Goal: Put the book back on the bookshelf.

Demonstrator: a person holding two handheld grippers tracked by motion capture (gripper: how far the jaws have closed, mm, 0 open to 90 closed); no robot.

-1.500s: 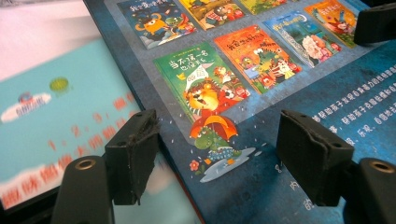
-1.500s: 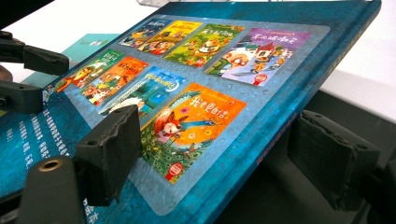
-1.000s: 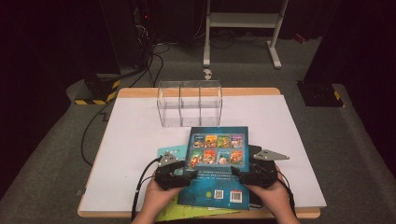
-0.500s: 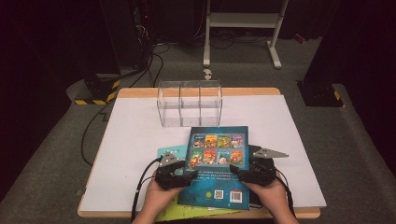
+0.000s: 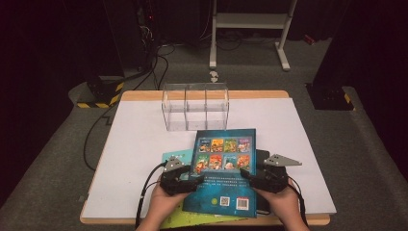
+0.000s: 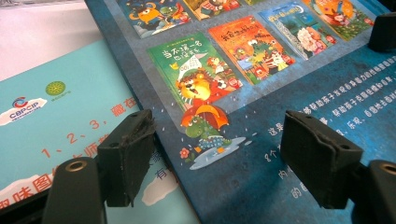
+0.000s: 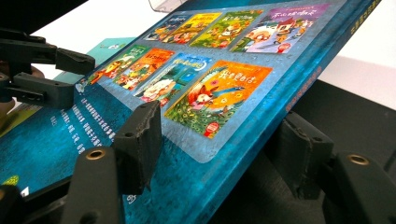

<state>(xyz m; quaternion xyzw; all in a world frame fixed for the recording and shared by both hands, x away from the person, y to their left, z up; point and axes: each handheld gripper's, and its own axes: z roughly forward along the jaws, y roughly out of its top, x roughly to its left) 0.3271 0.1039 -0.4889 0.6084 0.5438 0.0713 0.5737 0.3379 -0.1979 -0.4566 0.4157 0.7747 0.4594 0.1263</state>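
**Blue picture book gripped at both side edges on the white table**

Blue picture book (image 5: 224, 168), back cover up with two rows of small cover pictures, was seen lying near the front edge of the white table (image 5: 134, 144), just in front of the clear three-bay organiser (image 5: 195, 107). It was resting partly over a light teal booklet (image 5: 174, 156) at its left and over a black item (image 5: 262, 156) at its right.

At the left, the left gripper (image 5: 192, 179) was held in the person's left hand (image 5: 161, 204) at the book's left edge. In the left gripper view, its jaws were set wide apart, one over the teal booklet (image 6: 60, 121) beside the book's edge and the other over the blue cover (image 6: 261, 154); neither pad was seen pressing on the book, so nothing was clamped.

At the right, the right gripper (image 5: 246, 177) was held in the right hand (image 5: 284, 204) at the book's right edge, a grey three-cornered plate (image 5: 284, 160) sitting on top of it. In the right gripper view, the book (image 7: 201, 84) was seen tilted, its right edge raised off the dark surface. One jaw lay above the cover and the other below the raised edge. These jaws had just been closing, with the book's edge between them; whether the pads were already pressing on it could not be told.
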